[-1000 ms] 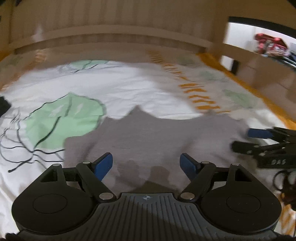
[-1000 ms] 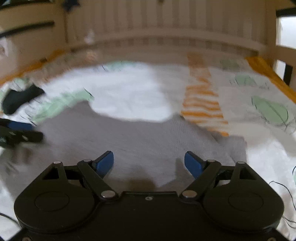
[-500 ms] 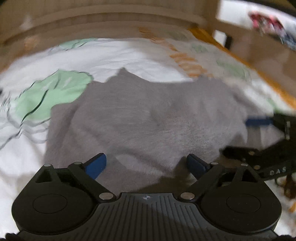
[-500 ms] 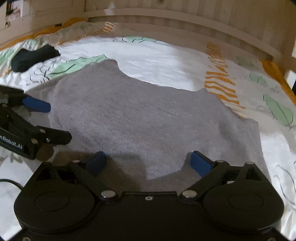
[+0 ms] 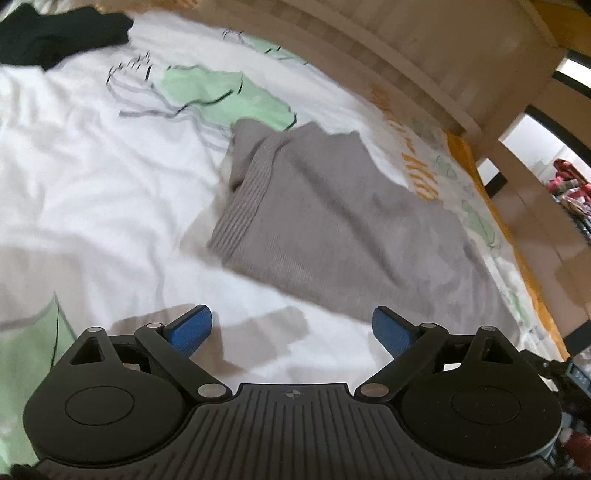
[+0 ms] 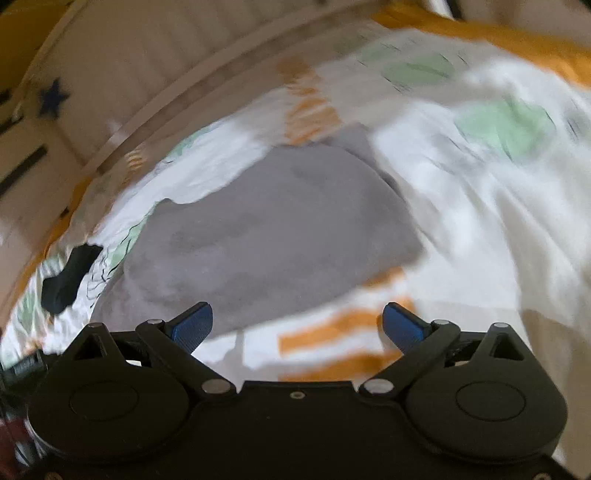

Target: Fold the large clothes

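A grey knit sweater point(image 5: 332, 221) lies flat on the bed, its ribbed hem toward the left in the left wrist view. It also shows in the right wrist view point(image 6: 273, 236), blurred. My left gripper point(image 5: 291, 326) is open and empty, over bare sheet just in front of the sweater's near edge. My right gripper point(image 6: 297, 323) is open and empty, above the sheet at the sweater's near right edge. Neither touches the cloth.
The bed has a white sheet point(image 5: 92, 192) with green leaf and orange stripe prints. A dark garment point(image 5: 55, 33) lies at the far left; it also shows in the right wrist view point(image 6: 66, 277). A wooden bed rail point(image 5: 424, 55) runs along the far side.
Both grippers have pulled back and up from over the sweater and swung apart, the left to its left end, the right to its right. Both stay open.
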Motion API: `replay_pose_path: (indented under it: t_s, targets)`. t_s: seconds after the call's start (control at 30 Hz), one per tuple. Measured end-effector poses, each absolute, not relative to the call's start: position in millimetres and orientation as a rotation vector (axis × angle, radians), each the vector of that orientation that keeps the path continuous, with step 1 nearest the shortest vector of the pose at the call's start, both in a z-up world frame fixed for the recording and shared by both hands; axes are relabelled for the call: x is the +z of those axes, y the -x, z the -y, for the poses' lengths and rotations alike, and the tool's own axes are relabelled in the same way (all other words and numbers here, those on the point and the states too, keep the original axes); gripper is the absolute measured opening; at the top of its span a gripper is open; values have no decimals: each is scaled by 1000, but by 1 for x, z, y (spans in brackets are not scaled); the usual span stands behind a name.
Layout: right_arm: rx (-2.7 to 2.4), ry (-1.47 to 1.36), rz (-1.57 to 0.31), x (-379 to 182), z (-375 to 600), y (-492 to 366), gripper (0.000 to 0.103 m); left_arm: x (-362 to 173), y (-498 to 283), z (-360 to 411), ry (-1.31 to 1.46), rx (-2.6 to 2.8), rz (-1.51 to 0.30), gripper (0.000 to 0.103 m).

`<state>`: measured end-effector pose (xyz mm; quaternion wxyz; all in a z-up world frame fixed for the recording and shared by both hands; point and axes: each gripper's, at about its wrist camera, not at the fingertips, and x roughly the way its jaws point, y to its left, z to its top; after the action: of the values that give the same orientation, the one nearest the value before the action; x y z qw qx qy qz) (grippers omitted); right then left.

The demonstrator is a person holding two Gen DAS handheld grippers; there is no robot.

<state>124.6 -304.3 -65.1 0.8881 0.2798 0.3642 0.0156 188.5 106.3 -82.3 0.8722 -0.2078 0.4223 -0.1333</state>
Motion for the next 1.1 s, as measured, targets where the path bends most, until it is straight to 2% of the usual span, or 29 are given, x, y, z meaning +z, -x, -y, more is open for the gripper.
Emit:
replay_pose_path:
  t_s: [0.2, 0.33, 0.43, 0.8, 0.83, 0.9, 0.93, 0.97, 1.0, 1.03, 1.1]
  targets:
    - [39, -722, -719, -85, 320, -120, 102, -90, -198, -107, 448, -281, -861, 95]
    - [63, -790, -679, -94, 328, -132, 103, -97, -210, -105, 492, -284, -832, 102]
    - [77, -819, -649, -100, 334, -145, 103, -97, -223, -99, 475, -283, -821, 102]
    - [135, -759, -596, -110, 335, -205, 103, -97, -266, -96, 496, -268, -840, 102]
    - [140, -760, -594, -111, 335, -205, 103, -96, -267, -97, 500, -270, -842, 101]
    - [150, -757, -604, -110, 336, -205, 101, -95, -265, -98, 499, -262, -829, 85]
    - [145, -749, -607, -109, 335, -203, 86, -95, -264, -99, 492, -250, -819, 44]
    - [133, -738, -621, -108, 335, -203, 68, -95, -263, -101, 483, -232, -818, 15]
    - [103, -727, -658, -109, 336, -205, 21, -96, -263, -103, 499, -247, -821, 15]
    - [82, -735, -692, -112, 338, -207, 16, -97, -263, -105, 511, -246, -826, 14]
    - [89, -767, -691, -112, 341, -205, 15, -91, -261, -105, 490, -236, -833, 13]
